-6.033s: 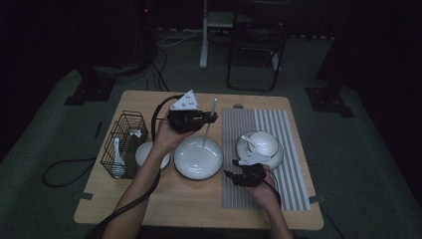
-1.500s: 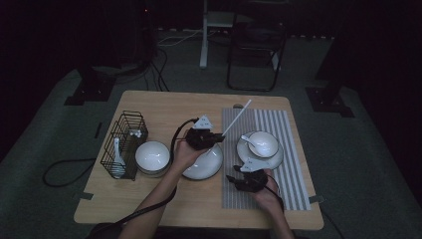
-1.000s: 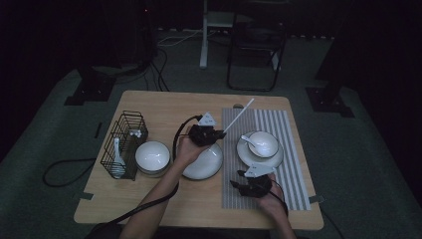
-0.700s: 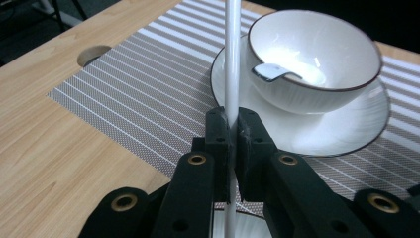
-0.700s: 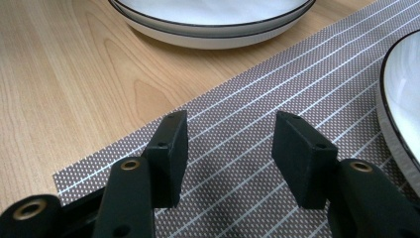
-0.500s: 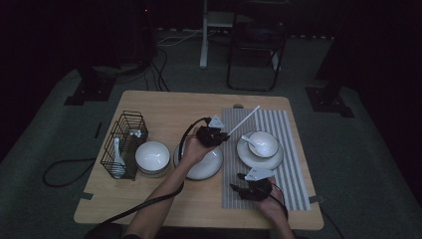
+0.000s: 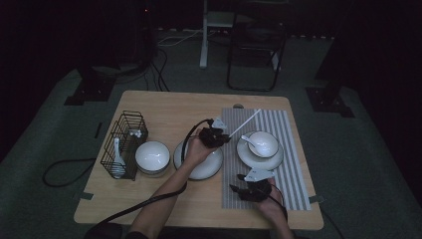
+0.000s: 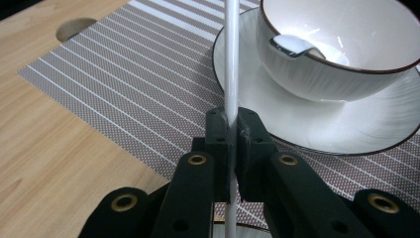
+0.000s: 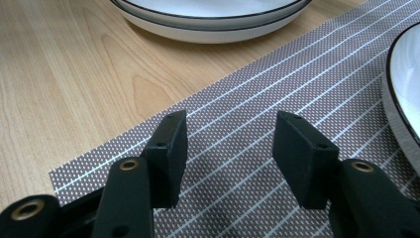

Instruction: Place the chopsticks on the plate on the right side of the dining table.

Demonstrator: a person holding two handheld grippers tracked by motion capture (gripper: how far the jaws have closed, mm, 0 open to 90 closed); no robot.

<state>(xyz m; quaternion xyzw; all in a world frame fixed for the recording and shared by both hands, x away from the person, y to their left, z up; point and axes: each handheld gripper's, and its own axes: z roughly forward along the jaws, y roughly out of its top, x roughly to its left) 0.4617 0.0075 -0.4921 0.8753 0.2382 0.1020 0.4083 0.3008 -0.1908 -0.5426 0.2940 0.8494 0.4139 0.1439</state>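
Observation:
My left gripper [image 7: 219, 136] hovers over the placemat's left edge, shut on a thin white stick [image 7: 246, 121] that slants up and away toward the mat's far side. In the left gripper view the stick [image 8: 231, 59] runs straight up from between the closed pads [image 8: 218, 136], next to a white bowl [image 8: 341, 44] with a white spoon [image 8: 292, 43] in it, standing on a saucer [image 8: 346, 129]. My right gripper [image 7: 247, 188] rests low over the striped placemat [image 7: 293, 129] near the table's front. Its jaws [image 9: 228, 148] stand open with nothing between them.
A white plate [image 7: 209, 167] lies under my left wrist, and a second white bowl [image 7: 152, 155] sits to its left. A black wire basket [image 7: 124, 144] with a spoon [image 7: 116, 149] stands at the table's left. A round hole [image 7: 238, 105] marks the table's far side.
My left gripper has carried the white stick to the right and lower, from over the plate to the placemat's edge. The right gripper has kept its place.

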